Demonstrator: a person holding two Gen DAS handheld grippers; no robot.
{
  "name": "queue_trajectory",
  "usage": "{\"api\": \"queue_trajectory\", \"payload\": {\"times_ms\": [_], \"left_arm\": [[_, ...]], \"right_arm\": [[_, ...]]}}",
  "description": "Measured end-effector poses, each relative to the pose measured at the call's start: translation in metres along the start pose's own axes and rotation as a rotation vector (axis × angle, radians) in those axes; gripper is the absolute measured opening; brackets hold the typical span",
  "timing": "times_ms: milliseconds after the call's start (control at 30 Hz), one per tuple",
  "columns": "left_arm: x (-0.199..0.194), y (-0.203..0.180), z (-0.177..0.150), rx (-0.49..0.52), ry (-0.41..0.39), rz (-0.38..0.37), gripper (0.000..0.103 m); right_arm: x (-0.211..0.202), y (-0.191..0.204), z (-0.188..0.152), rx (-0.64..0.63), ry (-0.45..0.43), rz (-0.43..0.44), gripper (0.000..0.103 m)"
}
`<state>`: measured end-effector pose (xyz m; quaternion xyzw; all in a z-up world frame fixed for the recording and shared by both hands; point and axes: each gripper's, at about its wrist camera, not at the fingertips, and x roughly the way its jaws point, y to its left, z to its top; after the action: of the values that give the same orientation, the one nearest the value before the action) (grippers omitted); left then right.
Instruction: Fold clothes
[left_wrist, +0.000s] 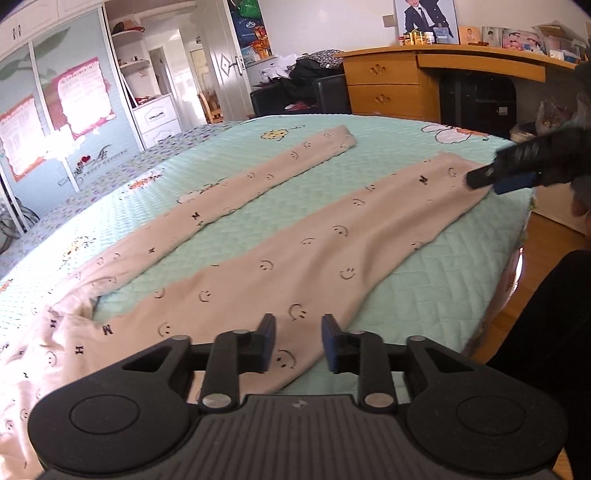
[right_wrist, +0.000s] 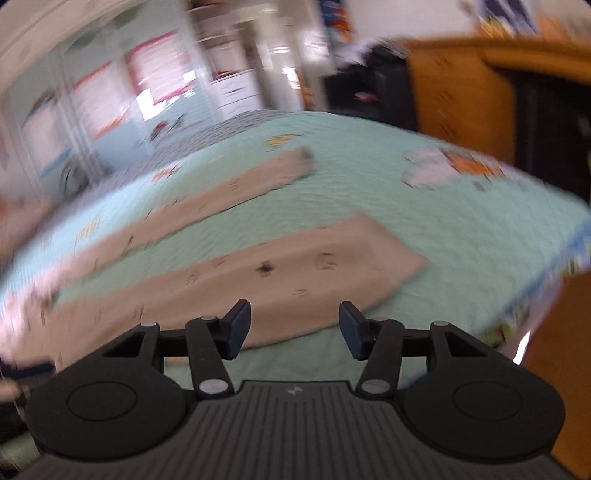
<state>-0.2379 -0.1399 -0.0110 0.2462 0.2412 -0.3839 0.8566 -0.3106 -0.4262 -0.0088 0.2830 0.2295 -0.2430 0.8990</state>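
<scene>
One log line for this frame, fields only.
stage: pre-fold | pants: flat on bed, legs apart | left gripper: open, over near leg | right gripper: open, near cuff

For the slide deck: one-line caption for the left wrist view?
Open left gripper over smiley-print pants on a green bedspread; right gripper at the leg hem.

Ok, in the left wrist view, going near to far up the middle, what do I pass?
Left tongs, open → near trouser leg → bare strip of green quilt → far trouser leg → black seat piled with clothes.
</scene>
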Motion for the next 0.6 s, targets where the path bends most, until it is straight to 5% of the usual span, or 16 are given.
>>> {"api": "queue_trajectory", "payload": {"times_ms": [133,233,267,333,600], "left_arm": [[0.004,0.001,-0.002,0.003,0.016,-0.004,0.048],[0.008,0.001,-0.006,-0.009,0.041,-0.024,0.048],[0.007,0.001,-0.006,-0.008,0.041,-0.027,0.048],[0.007,0.000,-0.007,-0.006,0.041,-0.034,0.048],[0.003,-0.005,-0.010,-0.001,0.040,-0.060,0.050]], "right_arm": [[0.015,-0.040,0.004,0.265,0.047,0.058,0.055],[0.030,-0.056,0.005,0.396,0.027,0.144,0.055],[0.034,-0.059,0.005,0.420,0.020,0.168,0.050],[0.042,-0.064,0.005,0.430,0.036,0.149,0.003],[0.038,-0.094,0.026,0.449,0.013,0.137,0.003]]}}
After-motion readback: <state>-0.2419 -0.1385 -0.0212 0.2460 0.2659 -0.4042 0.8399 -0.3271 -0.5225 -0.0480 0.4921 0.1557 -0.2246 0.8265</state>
